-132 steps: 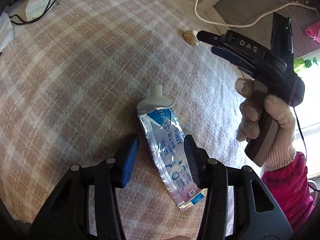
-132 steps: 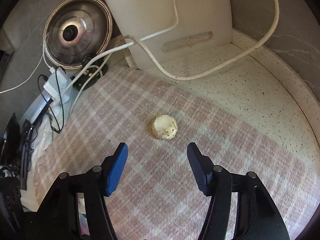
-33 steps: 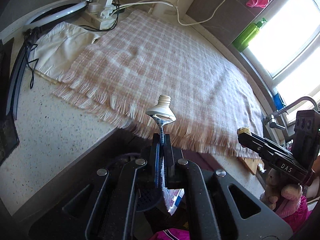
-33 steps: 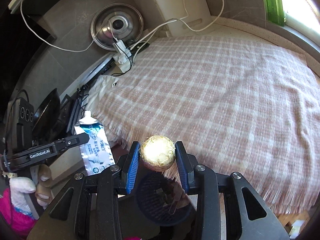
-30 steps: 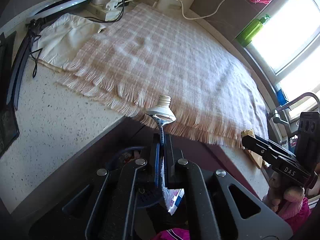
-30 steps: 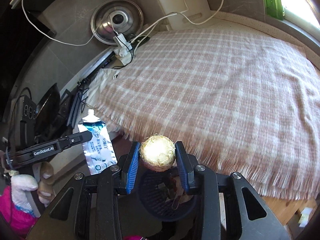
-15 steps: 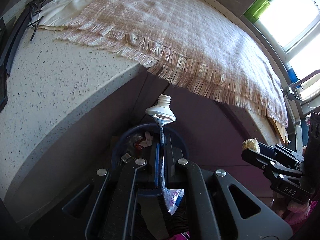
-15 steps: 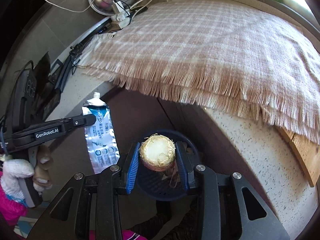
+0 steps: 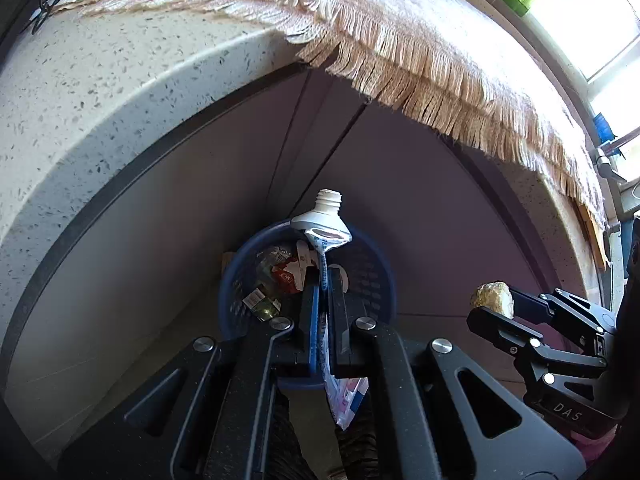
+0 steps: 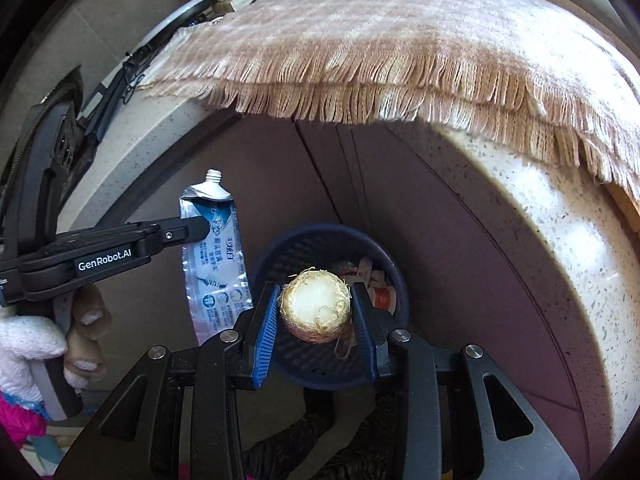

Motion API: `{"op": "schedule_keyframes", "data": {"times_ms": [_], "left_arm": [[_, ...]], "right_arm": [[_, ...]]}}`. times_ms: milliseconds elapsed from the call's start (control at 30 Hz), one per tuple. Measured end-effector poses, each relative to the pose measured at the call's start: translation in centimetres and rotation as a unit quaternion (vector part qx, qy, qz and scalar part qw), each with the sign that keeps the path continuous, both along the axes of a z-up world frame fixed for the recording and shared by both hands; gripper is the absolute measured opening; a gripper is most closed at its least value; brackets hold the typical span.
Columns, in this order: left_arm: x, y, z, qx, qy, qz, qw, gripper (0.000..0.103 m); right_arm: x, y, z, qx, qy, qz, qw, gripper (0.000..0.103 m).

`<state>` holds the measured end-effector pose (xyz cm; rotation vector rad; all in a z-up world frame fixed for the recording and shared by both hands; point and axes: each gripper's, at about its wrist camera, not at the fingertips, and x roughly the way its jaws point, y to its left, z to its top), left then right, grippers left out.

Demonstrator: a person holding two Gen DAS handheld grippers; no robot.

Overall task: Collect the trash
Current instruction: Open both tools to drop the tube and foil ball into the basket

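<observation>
Left gripper: jaws clamped flat on toothpaste tube, long axis along the fingers, open threaded neck pointing away, crimped tail hanging behind the pads. Right gripper: jaws clamped on fibrous corn-cob stub, cut face toward camera. Both held over blue mesh bin below the counter edge, fringed plaid cloth overhanging.

A pink-and-cream plaid cloth with pale tan fringe is hanging over the white, dark-speckled counter. Below the counter, a dark blue mesh bin is showing red-and-white scraps, beside a silver, blue and white tube and a yellowish-cream fibrous stub.
</observation>
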<state>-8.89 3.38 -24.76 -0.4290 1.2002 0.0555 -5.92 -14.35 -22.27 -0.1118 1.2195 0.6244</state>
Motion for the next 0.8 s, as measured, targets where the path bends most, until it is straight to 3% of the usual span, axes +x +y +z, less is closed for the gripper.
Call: {"op": "schedule_keyframes", "data": {"times_ms": [333, 800], "left_arm": [[0.2, -0.1, -2.8, 0.003, 0.014, -0.002, 0.9999, 0.001], [1.3, -1.1, -5.9, 0.002, 0.039, -0.006, 0.9992, 0.001]], "right_arm": [[0.3, 1.1, -3.2, -0.031, 0.012, 0.008, 0.999, 0.034], [1.0, 2.1, -5.4, -0.052, 0.028, 0.018, 0.998, 0.034]]}}
